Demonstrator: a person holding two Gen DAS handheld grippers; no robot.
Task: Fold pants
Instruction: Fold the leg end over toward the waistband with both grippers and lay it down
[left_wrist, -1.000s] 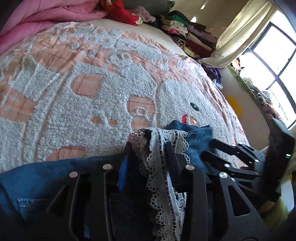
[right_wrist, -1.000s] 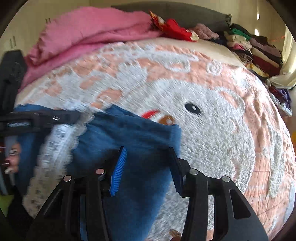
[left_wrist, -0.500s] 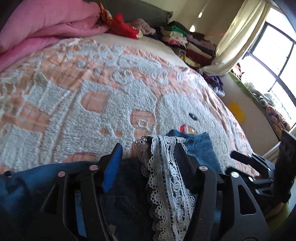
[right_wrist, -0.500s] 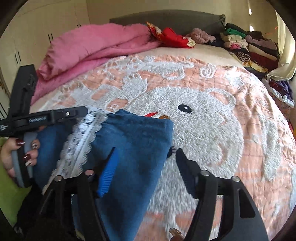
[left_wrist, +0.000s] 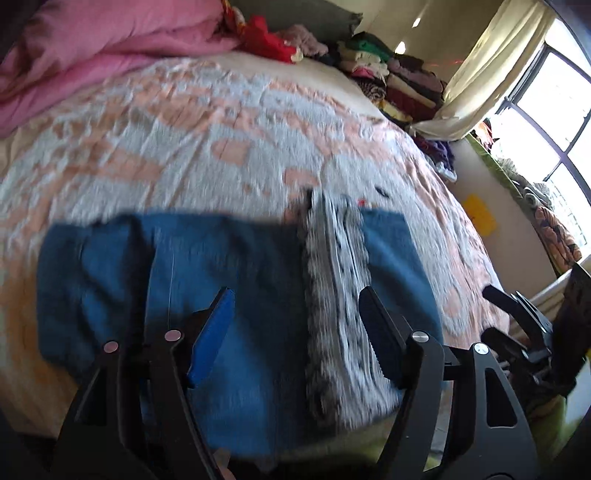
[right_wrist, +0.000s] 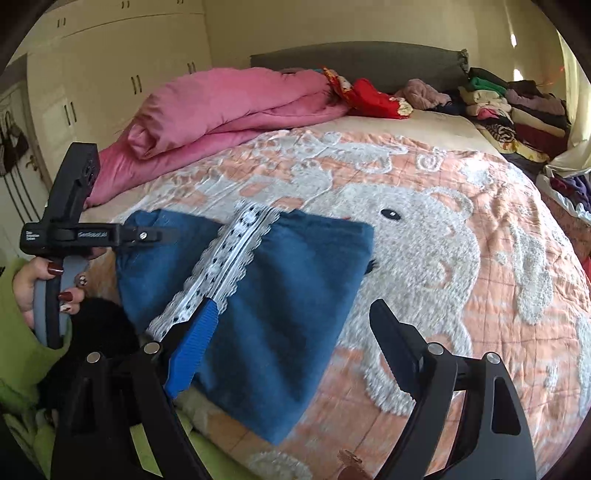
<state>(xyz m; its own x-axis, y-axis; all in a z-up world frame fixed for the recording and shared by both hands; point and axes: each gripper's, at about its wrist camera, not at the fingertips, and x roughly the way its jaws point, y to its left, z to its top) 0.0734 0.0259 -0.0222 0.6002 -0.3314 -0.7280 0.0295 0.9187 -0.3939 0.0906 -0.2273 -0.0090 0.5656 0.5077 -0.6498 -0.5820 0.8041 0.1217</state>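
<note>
The blue denim pants (left_wrist: 229, 266) lie folded near the bed's front edge, with a white lace trim (left_wrist: 336, 280) running across them. They also show in the right wrist view (right_wrist: 295, 280), lace trim (right_wrist: 225, 266) included. My left gripper (left_wrist: 295, 325) is open and empty just above the pants. My right gripper (right_wrist: 291, 347) is open and empty, drawn back over the pants' near right corner. The left gripper also shows in the right wrist view (right_wrist: 162, 234), at the pants' left edge.
The bed has a peach and white bear bedspread (right_wrist: 461, 258). A pink duvet (right_wrist: 229, 110) lies at the back left, red clothing (right_wrist: 373, 96) at the headboard and stacked folded clothes (right_wrist: 509, 114) at the back right. A window (left_wrist: 546, 122) is on the right.
Both grippers have opened and let go of the pants. They have pulled back and up, and the pants now lie flat on the bed.
</note>
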